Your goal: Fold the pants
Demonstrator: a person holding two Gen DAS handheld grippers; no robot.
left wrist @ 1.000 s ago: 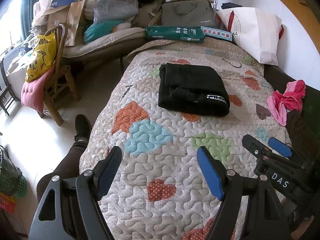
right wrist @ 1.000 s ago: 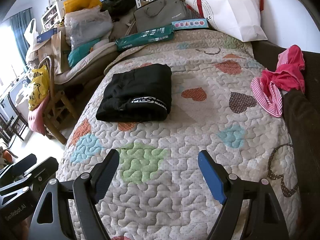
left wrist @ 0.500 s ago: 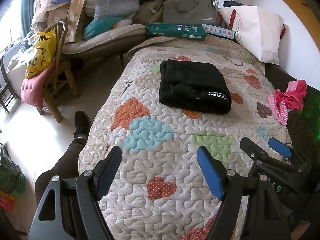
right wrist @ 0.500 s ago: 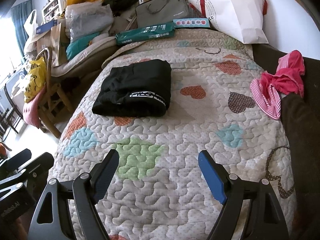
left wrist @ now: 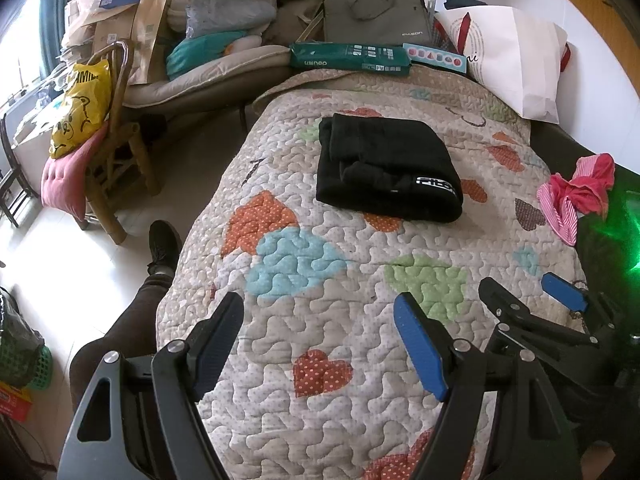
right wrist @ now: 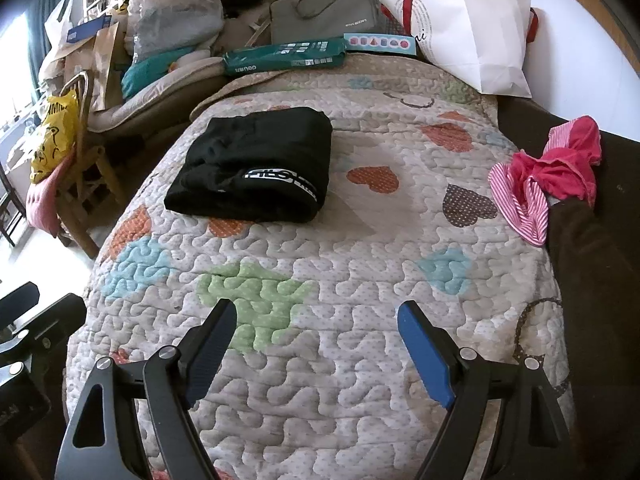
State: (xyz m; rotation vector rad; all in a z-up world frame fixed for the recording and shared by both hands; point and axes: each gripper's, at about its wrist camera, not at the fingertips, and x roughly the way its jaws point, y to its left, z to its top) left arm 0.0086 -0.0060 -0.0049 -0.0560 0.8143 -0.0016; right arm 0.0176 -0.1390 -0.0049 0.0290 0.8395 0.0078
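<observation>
The black pants [left wrist: 386, 168] lie folded into a compact rectangle on the heart-patterned quilt [left wrist: 320, 280], white logo on the near fold; they also show in the right wrist view [right wrist: 256, 164]. My left gripper [left wrist: 320, 320] is open and empty, held above the quilt's near end, well short of the pants. My right gripper [right wrist: 314, 328] is open and empty, also above the near end of the quilt [right wrist: 360, 280]. The right gripper shows at the right of the left wrist view [left wrist: 536, 292].
A pink striped garment [right wrist: 548, 176] lies at the quilt's right edge beside a dark cushion [right wrist: 592, 280]. A white bag [right wrist: 472, 28], green box [right wrist: 284, 56] and grey case [right wrist: 324, 12] stand at the far end. A wooden chair [left wrist: 108, 136] and the person's leg [left wrist: 132, 312] are left.
Both grippers have drawn back and risen slightly from the pants, staying open. The pants have not moved.
</observation>
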